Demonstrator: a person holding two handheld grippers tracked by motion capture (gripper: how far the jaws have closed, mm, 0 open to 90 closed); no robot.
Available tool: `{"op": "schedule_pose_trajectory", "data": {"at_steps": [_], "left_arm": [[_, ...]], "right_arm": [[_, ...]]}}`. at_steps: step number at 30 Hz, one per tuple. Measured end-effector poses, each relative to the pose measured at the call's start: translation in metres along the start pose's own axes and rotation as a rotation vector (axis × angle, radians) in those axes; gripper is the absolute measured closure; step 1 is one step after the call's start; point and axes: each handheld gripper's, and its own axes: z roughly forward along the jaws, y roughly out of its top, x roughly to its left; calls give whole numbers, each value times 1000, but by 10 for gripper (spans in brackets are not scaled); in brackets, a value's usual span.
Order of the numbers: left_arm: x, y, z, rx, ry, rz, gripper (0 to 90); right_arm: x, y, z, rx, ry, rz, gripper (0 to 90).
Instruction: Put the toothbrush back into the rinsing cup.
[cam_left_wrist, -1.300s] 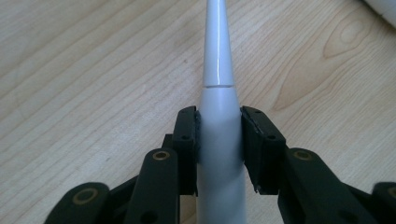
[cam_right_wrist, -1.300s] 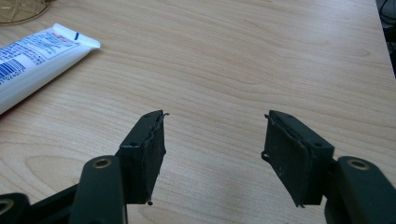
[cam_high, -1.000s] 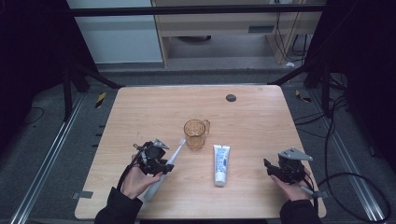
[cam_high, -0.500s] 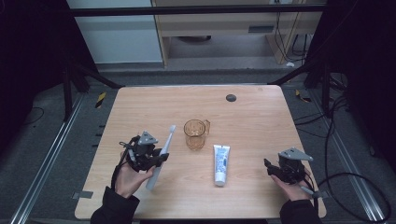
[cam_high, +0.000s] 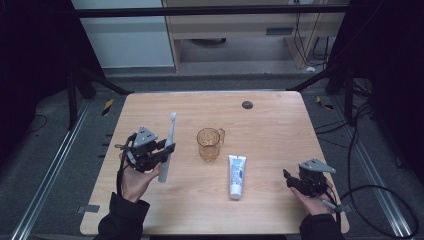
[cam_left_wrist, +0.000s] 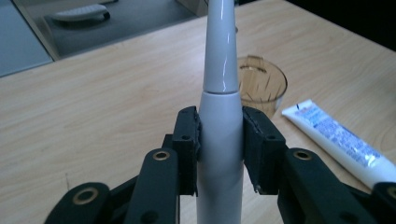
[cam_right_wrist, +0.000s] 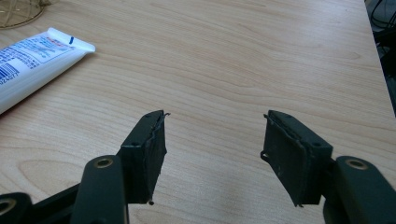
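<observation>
A pale wooden table (cam_high: 270, 125) in a dim room, with an electric toothbrush lifted over its left side.

The white toothbrush (cam_high: 167, 145) is clamped at its thick handle between the pads of the left gripper (cam_high: 161, 151). A second ago it lay slanted and low by the table's near edge; now it is raised, nearly upright in the high view, its brush head pointing toward the far edge, and the hand holding it has come up and away from the near edge. Just to its right stands an amber cup (cam_high: 210, 143), unmoved, and beyond that a white toothpaste tube (cam_high: 236, 175) lies flat in the same place as before. Well apart, near the table's right corner, the right gripper (cam_high: 292, 181) rests where it was, jaws apart with nothing between them.
</observation>
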Motion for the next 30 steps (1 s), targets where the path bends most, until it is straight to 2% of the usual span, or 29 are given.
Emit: {"op": "schedule_pose_trajectory", "data": {"at_steps": [6, 17, 24, 30], "left_arm": [[0, 12, 3, -61, 11, -14, 675], [-7, 37, 16, -186, 20, -35, 674], [-10, 45, 24, -256, 31, -51, 675], [-9, 46, 30, -283, 42, -68, 674]], "right_arm": [[0, 0, 0, -4, -1, -3, 391], [-1, 0, 0, -12, -4, -6, 396], [-2, -1, 0, -13, -1, -4, 397], [-2, -1, 0, -13, -4, -6, 397]]}}
